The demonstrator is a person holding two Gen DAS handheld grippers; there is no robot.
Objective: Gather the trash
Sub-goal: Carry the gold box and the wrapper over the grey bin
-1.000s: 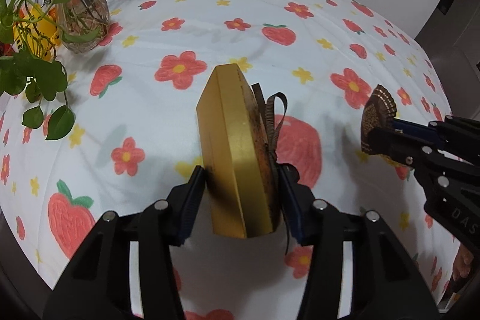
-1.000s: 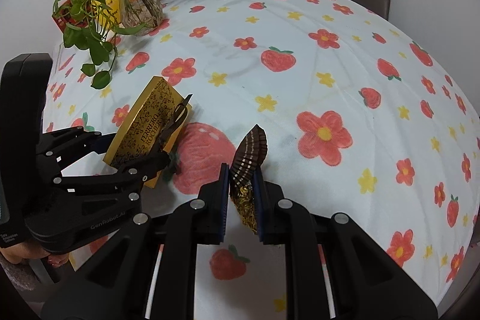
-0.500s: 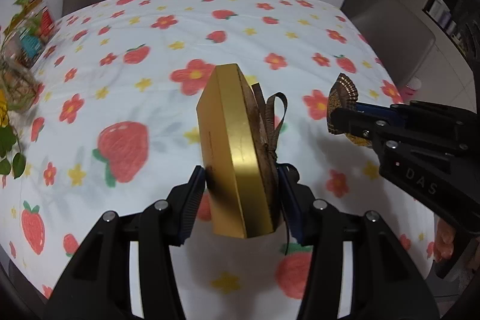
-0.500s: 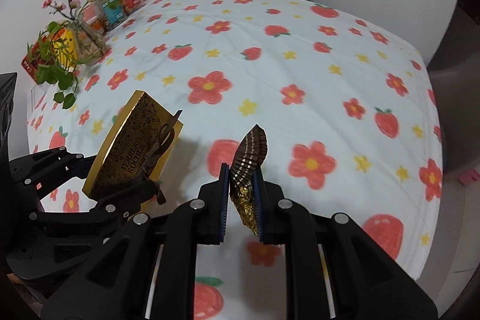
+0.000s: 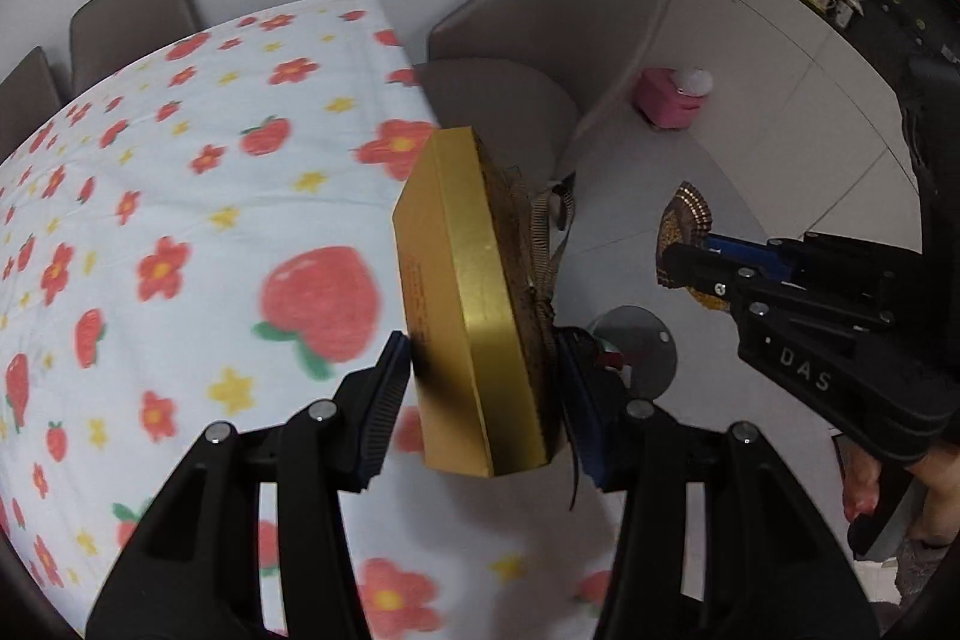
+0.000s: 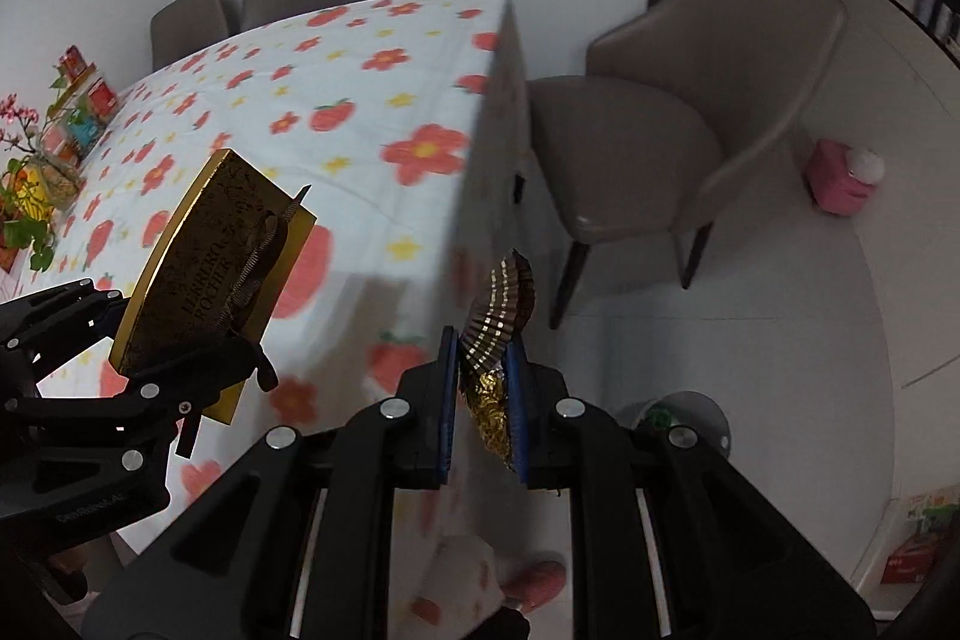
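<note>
Trash is leaving the table [image 5: 180, 196]: the gold box [image 5: 474, 304], clamped in the left gripper [image 5: 483, 388], and the paper cup [image 6: 501, 310], pinched by the right gripper [image 6: 483, 400], are now swinging past the table's corner toward a floor bin [image 5: 636, 358].

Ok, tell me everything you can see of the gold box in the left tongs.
The gold box is flat and rectangular, cardboard by its look, with plain shiny gold sides and a dark patterned lid printed with gold lettering. A brown ribbon is tied across the lid, its ends hanging loose. The left tongs clamp its lower end, one pad on the bottom face and one on the lid. It stands on edge, tilted, lifted clear of the flowered tablecloth near the table's corner.
</note>
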